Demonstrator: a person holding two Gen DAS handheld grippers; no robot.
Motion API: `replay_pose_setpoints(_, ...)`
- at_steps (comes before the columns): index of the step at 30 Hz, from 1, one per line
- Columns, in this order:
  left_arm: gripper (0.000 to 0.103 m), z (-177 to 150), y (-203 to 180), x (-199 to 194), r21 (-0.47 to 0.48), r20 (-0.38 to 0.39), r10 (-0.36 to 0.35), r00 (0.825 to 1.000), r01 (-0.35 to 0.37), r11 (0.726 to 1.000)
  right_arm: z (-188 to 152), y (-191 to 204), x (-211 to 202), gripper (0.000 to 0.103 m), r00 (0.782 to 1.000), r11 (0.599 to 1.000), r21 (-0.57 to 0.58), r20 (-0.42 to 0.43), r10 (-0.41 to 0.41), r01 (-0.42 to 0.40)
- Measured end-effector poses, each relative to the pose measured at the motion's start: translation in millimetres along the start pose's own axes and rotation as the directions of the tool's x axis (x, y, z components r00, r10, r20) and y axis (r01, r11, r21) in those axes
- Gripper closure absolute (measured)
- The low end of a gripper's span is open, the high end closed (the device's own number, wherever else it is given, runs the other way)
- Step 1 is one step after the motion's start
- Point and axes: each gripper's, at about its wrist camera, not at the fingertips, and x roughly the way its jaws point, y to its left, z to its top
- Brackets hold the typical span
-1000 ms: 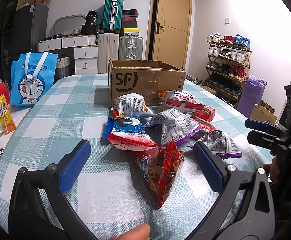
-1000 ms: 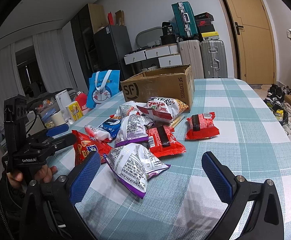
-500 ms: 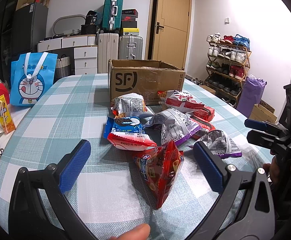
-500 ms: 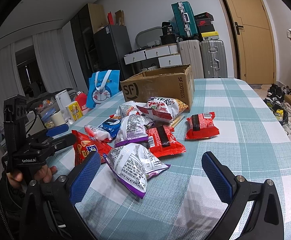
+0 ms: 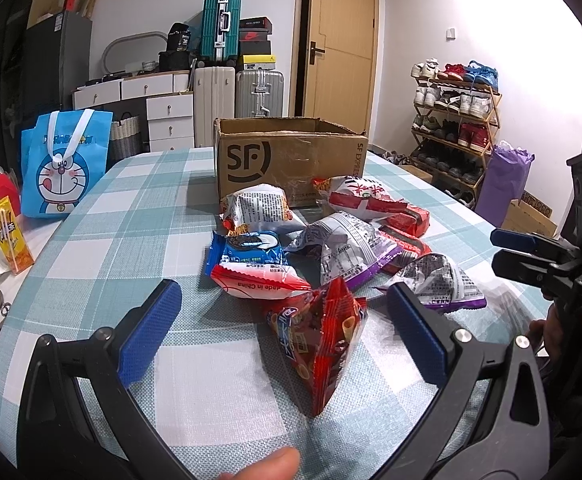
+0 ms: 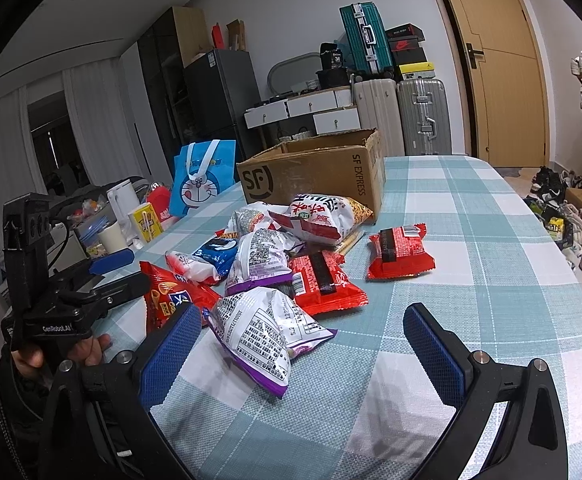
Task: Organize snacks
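Note:
Several snack bags lie in a heap on the checked tablecloth (image 5: 123, 220) in front of an open cardboard box (image 5: 287, 160). My left gripper (image 5: 283, 320) is open, low over the near table edge, with a red snack bag (image 5: 323, 336) lying between its fingers, untouched. My right gripper (image 6: 303, 348) is open too; a silver and purple bag (image 6: 263, 328) rests just inside its left finger. Further off lie a blue and red bag (image 6: 207, 256), two red packets (image 6: 399, 252) and a white and red bag (image 6: 323, 216) by the box (image 6: 323, 176).
A blue cartoon tote bag (image 5: 63, 164) stands at the table's left, with a yellow carton (image 5: 9, 236) and small items beside it. Suitcases, drawers, a door and a shoe rack (image 5: 455, 120) stand beyond. A fingertip (image 5: 267, 468) shows at the bottom edge.

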Motion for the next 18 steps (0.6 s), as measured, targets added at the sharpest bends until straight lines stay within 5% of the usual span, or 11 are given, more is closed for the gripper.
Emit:
replay_pose_setpoints(10,0.001,0.9,-11.5,2.8,0.003,-0.047,0.016,0.999,-0.016,1.000,14.1,2.2,10.8,0.000,0.990,0.994,-0.007,-0.084,-0.109,0.109)
replay_pose_setpoints(18,0.001,-4.5,-20.4,22.4,0.018,-0.156,-0.008,0.988,0.011,1.000,15.3,6.3,35.5,0.000,0.980,0.998,0.060,-0.198,0.016,-0.004)
